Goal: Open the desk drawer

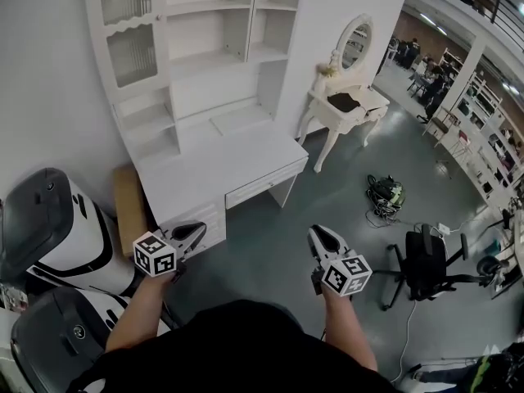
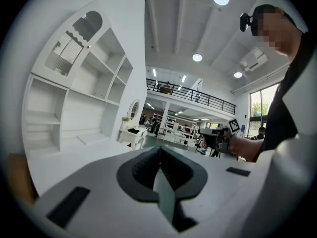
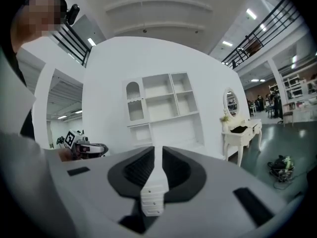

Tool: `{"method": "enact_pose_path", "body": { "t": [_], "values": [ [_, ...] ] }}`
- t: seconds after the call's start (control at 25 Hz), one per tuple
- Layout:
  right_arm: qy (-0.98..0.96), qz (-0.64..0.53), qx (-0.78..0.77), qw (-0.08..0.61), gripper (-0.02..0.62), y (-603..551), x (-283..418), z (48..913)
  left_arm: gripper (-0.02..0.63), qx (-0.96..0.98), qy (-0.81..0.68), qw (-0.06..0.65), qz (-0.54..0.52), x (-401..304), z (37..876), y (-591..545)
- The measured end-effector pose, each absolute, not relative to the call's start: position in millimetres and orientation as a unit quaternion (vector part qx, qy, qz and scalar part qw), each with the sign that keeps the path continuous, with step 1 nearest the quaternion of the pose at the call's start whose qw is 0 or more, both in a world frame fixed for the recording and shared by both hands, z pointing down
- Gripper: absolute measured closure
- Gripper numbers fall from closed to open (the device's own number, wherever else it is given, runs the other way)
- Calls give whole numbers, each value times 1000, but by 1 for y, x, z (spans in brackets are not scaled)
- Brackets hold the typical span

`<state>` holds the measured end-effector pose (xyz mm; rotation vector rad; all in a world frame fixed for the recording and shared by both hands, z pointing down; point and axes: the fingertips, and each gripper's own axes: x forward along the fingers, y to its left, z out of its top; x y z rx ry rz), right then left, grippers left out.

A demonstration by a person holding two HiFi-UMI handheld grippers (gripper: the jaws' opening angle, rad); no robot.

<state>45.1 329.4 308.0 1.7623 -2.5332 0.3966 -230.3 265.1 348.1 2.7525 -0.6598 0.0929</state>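
Observation:
A white desk (image 1: 221, 158) with a shelf hutch (image 1: 196, 47) stands against the wall. Its wide drawer (image 1: 264, 184) is pushed in under the top, and a small drawer stack (image 1: 211, 221) sits at its left end. My left gripper (image 1: 191, 233) hangs shut and empty just in front of that stack, apart from it. My right gripper (image 1: 322, 238) is shut on nothing over the floor, to the right of the desk. In the left gripper view the jaws (image 2: 159, 150) meet, and the desk top (image 2: 74, 148) lies beyond. The right gripper view shows closed jaws (image 3: 157, 150) and the hutch (image 3: 161, 103).
A white vanity table with an oval mirror (image 1: 344, 109) stands right of the desk. A cable bundle (image 1: 385, 193) lies on the grey floor, and a black office chair (image 1: 427, 260) is at the right. Black-and-white seats (image 1: 57, 228) and a brown board (image 1: 129, 207) crowd the left.

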Motion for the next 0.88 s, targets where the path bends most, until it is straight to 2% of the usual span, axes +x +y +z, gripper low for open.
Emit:
{"method": "enact_pose_path", "body": {
  "t": [0.48, 0.88],
  "values": [
    [-802, 143, 579, 28, 527, 296, 69, 335, 594, 958, -224, 169, 52, -214, 372, 238],
    [-808, 161, 565, 37, 506, 221, 104, 356, 594, 949, -246, 181, 71, -191, 380, 177]
  ]
}}
